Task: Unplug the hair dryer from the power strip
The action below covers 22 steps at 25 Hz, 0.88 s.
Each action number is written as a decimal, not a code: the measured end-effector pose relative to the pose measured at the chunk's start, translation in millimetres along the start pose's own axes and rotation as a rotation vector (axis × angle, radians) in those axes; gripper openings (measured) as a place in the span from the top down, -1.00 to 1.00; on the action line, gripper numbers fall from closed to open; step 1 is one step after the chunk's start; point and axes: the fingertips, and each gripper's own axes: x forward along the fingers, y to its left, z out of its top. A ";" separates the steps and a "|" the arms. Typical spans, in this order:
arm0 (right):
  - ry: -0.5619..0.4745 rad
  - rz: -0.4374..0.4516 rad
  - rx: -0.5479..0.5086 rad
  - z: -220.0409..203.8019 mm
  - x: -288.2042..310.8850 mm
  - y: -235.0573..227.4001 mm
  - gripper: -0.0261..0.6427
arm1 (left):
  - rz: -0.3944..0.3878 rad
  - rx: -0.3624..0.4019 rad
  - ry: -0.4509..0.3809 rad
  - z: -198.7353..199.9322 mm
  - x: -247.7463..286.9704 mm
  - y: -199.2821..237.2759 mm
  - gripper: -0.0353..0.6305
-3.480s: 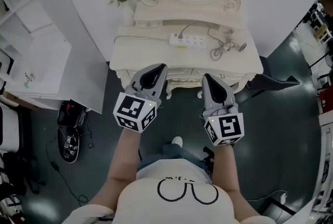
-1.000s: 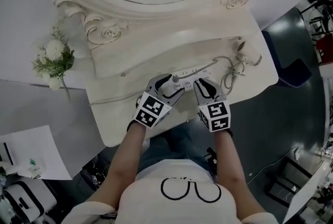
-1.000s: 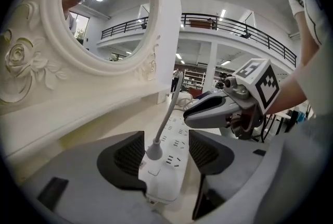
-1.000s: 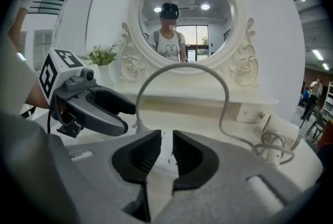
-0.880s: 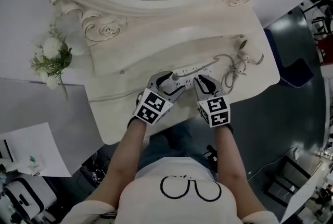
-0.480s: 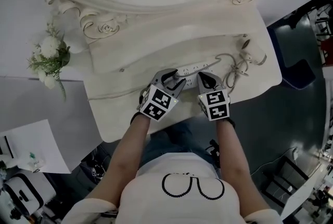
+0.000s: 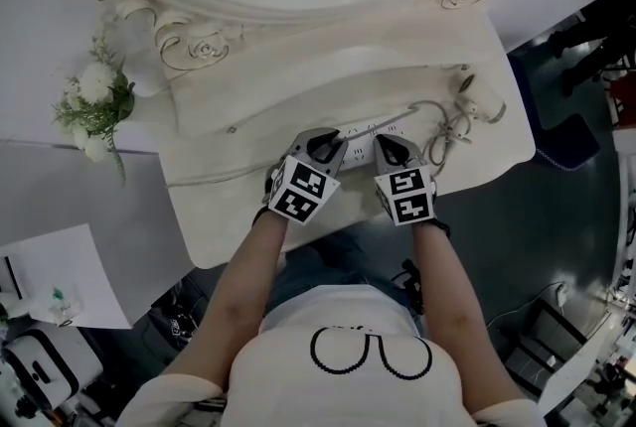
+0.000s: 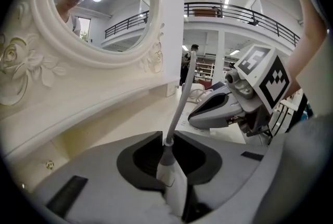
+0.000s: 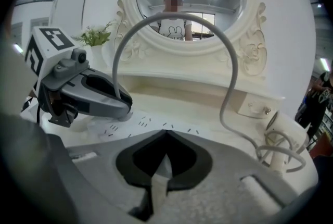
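Left fingers (image 8: 99,168) closing round the upright plug (image 8: 169,173), cord (image 8: 179,103) skyward; right fingers (image 9: 223,181) clamped on power strip (image 9: 156,125).

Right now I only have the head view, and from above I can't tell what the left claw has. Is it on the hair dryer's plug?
Observer: Yes. In the left gripper view the white plug stands between the jaws of the left claw, which are closing on its neck, the cord rising from it.
Operator: And the right claw?
Observer: The right gripper view shows the right claw with its tips together, low over the near edge of the power strip.
Operator: Where does the cord run?
Observer: It arches high in the air, then drops to the hair dryer at the right.
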 end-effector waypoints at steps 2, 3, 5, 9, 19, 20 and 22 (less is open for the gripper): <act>-0.001 0.002 0.021 0.0 0.0 -0.3 0.94 | -0.015 -0.057 0.004 1.7 -0.3 1.9 0.72; -0.002 -0.001 0.025 -0.1 0.0 -0.3 0.94 | -0.030 -0.089 0.007 3.2 -0.7 1.9 0.72; -0.004 -0.005 0.029 -0.5 -0.3 -0.1 0.94 | -0.050 -0.132 0.017 5.8 -1.2 1.2 0.72; 0.013 -0.026 0.027 0.0 0.5 0.7 0.94 | -0.001 -0.005 0.057 2.9 -0.3 1.3 0.74; 0.029 -0.022 0.022 0.7 1.3 2.7 0.94 | -0.037 -0.184 0.061 7.8 -2.6 4.8 0.73; 0.028 -0.017 0.018 1.1 1.5 3.2 0.94 | -0.041 -0.225 0.065 10.0 -2.3 7.2 0.73; 0.028 -0.017 0.016 1.4 1.9 3.3 0.94 | -0.037 -0.214 0.086 11.5 -1.4 9.4 0.72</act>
